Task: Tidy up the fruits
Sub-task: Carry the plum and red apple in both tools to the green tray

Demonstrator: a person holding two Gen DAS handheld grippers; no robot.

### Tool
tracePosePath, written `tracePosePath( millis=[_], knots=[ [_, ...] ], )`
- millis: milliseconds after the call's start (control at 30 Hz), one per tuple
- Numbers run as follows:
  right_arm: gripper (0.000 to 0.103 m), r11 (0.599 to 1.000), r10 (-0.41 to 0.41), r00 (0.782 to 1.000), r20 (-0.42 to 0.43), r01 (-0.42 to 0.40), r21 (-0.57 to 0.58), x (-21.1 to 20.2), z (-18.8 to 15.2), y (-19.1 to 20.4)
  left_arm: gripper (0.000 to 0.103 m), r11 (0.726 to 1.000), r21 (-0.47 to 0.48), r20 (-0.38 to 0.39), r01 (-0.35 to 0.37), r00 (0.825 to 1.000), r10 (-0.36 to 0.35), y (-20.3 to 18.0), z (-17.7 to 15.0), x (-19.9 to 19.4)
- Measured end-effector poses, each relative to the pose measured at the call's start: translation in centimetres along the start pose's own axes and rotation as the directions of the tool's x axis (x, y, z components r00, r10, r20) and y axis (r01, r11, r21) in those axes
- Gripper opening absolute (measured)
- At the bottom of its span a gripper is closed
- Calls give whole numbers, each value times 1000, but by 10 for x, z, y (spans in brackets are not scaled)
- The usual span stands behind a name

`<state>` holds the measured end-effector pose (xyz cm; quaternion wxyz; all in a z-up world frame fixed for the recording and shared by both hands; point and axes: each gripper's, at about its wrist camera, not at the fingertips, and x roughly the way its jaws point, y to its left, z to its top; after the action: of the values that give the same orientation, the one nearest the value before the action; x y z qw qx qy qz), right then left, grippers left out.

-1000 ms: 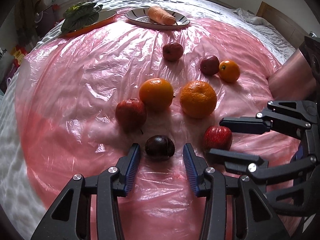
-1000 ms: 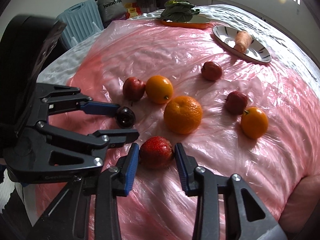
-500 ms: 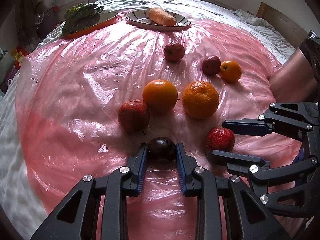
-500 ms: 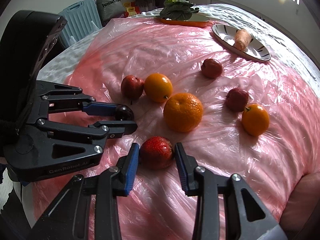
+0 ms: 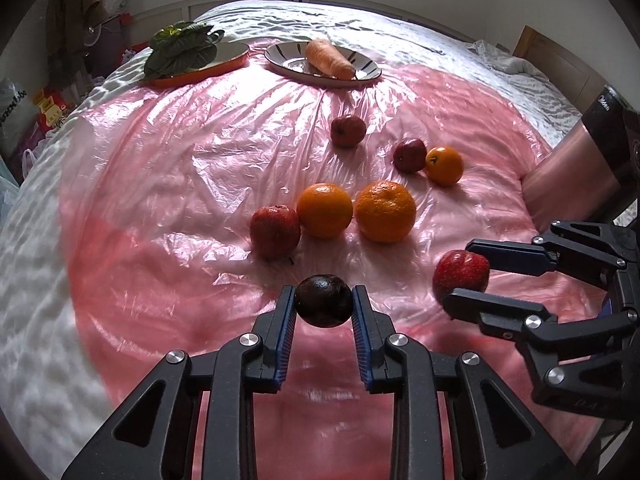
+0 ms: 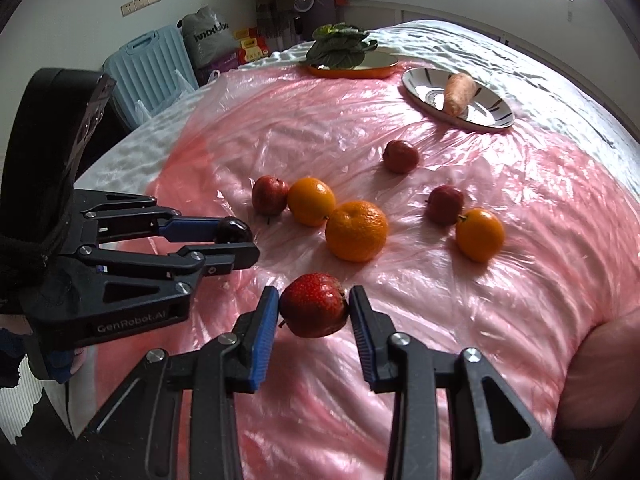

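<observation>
Dark, almost black round plum [image 5: 323, 300] sits pinched in the left gripper [image 5: 323, 306], just clear of the pink plastic sheet [image 5: 200, 184]. Right gripper [image 6: 314, 312] clamps the red apple [image 6: 313, 305] likewise. Both plates lie far ahead, the orange-rimmed tray [image 5: 200, 74] on the left gripper's side, the striped plate [image 5: 288, 62] beside it.

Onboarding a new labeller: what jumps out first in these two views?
Both grippers hold fruit: the left gripper is shut on a dark plum, the right gripper on a red apple, both at the near edge of the pink plastic sheet. Beyond them, three oranges and three red fruits lie loose mid-sheet, the biggest orange in the centre. At the far edge, a carrot lies on a striped plate.
</observation>
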<state>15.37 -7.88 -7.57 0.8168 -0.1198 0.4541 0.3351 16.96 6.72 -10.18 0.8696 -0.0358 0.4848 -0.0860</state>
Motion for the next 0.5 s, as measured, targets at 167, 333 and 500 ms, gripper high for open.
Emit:
tracePosePath(
  millis=[167, 333, 500],
  knots=[
    [57, 1000, -7, 1000, 25, 6, 24, -23, -12, 2, 23, 1000, -5, 20, 3, 1000, -3, -2, -8, -19],
    [57, 999, -16, 999, 49, 13, 49, -47, -33, 4, 23, 1000, -6, 39, 17, 999, -17, -9, -20, -39],
    [57, 996, -31, 997, 68, 25, 84, -71, -65, 2, 23, 999, 14, 44, 34, 998, -35, -25, -38, -54]
  ],
)
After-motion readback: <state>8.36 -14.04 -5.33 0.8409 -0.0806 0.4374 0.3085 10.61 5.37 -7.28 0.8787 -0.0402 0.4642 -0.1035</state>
